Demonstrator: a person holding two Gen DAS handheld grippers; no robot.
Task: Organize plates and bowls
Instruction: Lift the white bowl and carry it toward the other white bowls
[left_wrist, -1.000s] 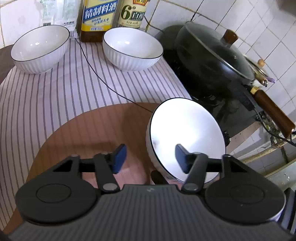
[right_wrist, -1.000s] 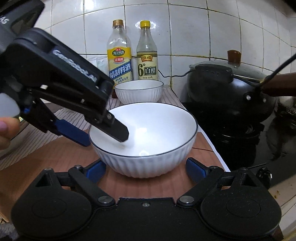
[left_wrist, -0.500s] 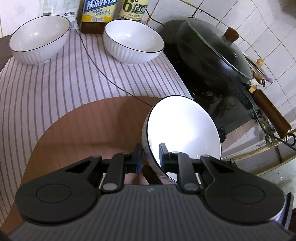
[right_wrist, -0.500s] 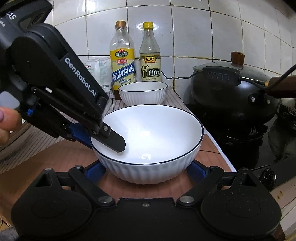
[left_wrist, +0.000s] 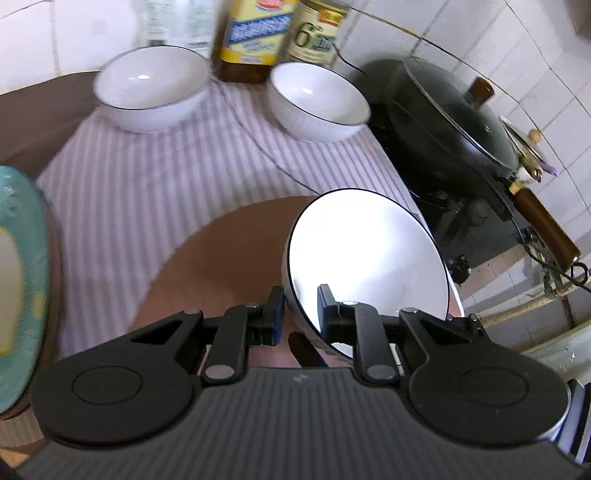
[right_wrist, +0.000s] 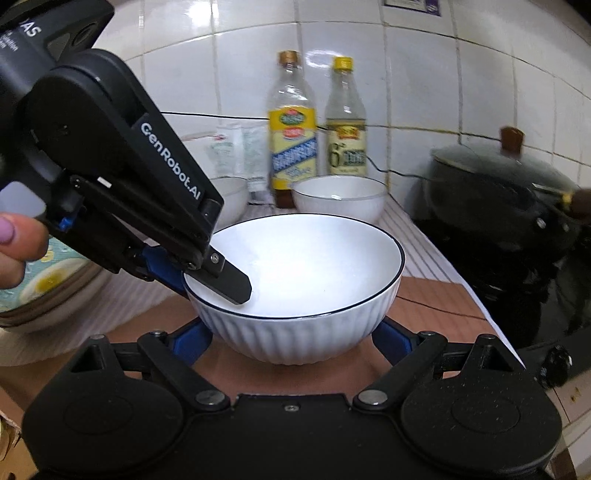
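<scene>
Left wrist view: left gripper (left_wrist: 301, 314) jaws pinch the near bowl (left_wrist: 365, 266) by its rim, wall between the pads. Right gripper (right_wrist: 291, 341) jaws gape around its ribbed base, probably not touching. Bowl's at the brown mat's (right_wrist: 436, 314) right edge. Glazed, stiff, slippery, chippable, so rim-pinch firmly.

The left gripper (left_wrist: 300, 312) is clamping the rim of a white bowl (left_wrist: 365, 266), which is tilting above a brown mat (left_wrist: 221, 266). Two more white bowls (left_wrist: 151, 86) (left_wrist: 317, 101) are sitting on the far striped cloth (left_wrist: 147, 192), while a lidded black wok (left_wrist: 454, 122) is resting at right.
</scene>
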